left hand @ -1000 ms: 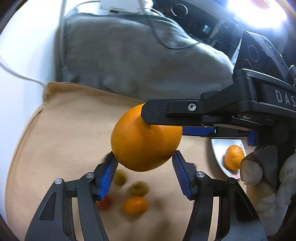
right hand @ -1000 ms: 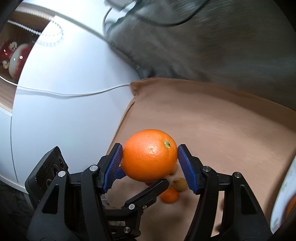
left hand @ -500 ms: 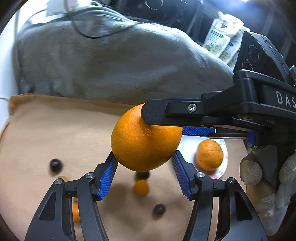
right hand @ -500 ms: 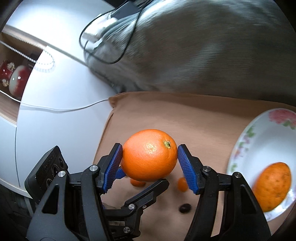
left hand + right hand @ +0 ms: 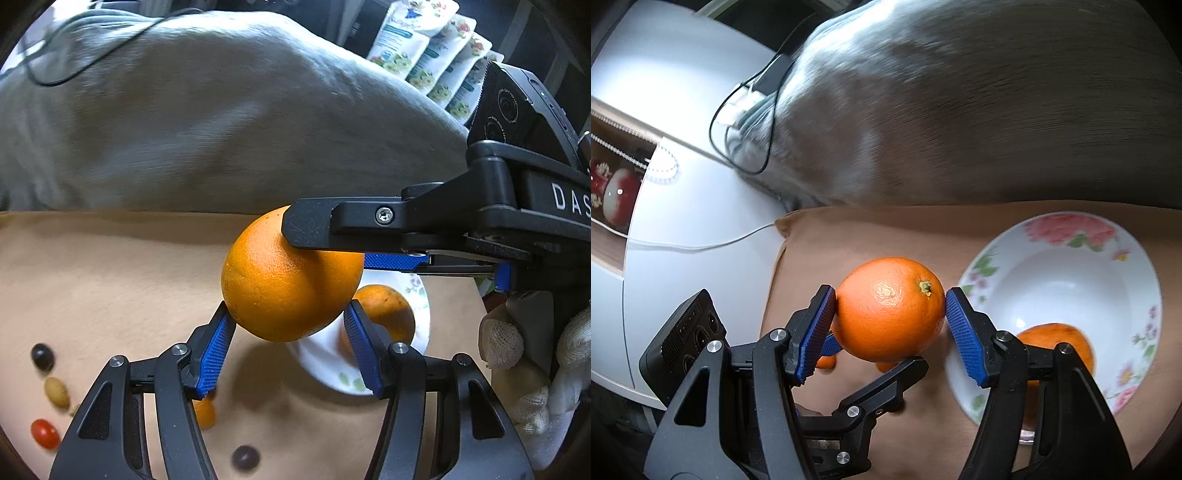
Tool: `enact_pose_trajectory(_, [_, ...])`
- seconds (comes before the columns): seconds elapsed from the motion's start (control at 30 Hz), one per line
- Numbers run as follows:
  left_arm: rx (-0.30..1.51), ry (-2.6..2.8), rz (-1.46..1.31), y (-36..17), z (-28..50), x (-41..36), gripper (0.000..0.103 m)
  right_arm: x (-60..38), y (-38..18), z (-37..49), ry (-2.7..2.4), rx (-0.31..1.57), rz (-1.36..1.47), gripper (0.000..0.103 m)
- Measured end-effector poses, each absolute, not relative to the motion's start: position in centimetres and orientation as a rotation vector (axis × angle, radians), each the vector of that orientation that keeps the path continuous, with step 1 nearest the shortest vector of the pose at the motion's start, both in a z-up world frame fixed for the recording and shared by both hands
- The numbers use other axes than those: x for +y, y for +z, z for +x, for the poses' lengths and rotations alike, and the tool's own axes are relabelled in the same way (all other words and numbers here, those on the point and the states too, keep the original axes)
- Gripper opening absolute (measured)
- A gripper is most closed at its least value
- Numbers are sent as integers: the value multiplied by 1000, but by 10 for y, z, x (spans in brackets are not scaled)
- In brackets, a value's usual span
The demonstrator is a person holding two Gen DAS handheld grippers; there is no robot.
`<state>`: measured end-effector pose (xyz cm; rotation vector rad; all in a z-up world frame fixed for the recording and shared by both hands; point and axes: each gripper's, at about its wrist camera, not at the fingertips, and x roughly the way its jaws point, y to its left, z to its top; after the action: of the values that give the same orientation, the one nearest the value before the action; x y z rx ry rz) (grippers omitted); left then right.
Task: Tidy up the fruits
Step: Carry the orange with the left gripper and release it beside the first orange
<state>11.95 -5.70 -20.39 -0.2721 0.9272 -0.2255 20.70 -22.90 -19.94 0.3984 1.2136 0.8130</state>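
Note:
A large orange (image 5: 291,280) (image 5: 890,310) hangs above the tan cloth, clamped by both grippers at once. My left gripper (image 5: 288,347) has its blue pads on the orange's two sides. My right gripper (image 5: 890,325) grips it crosswise; its black finger shows from the right in the left wrist view (image 5: 332,229). A white flowered plate (image 5: 1067,273) (image 5: 421,328) lies just right of and below the orange. A second orange (image 5: 1056,343) (image 5: 384,306) lies in the plate.
Small fruits lie on the tan cloth (image 5: 92,280): a dark one (image 5: 42,356), a yellow-green one (image 5: 56,392), a red one (image 5: 45,434), another dark one (image 5: 244,457), a small orange one (image 5: 205,411). A grey cushion (image 5: 221,110) lies behind. A white surface (image 5: 694,206) with cables lies left.
Both grippers, holding the orange together, have swung right across the cloth. The plate with the second orange has come from the right edge to just beside and under the held orange.

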Motion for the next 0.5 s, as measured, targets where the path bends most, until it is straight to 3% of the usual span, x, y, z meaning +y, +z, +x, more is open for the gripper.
enact_pose_trajectory(0.5, [967, -271, -258, -206, 130, -64, 59, -273, -211, 235, 759, 1227, 437, 65])
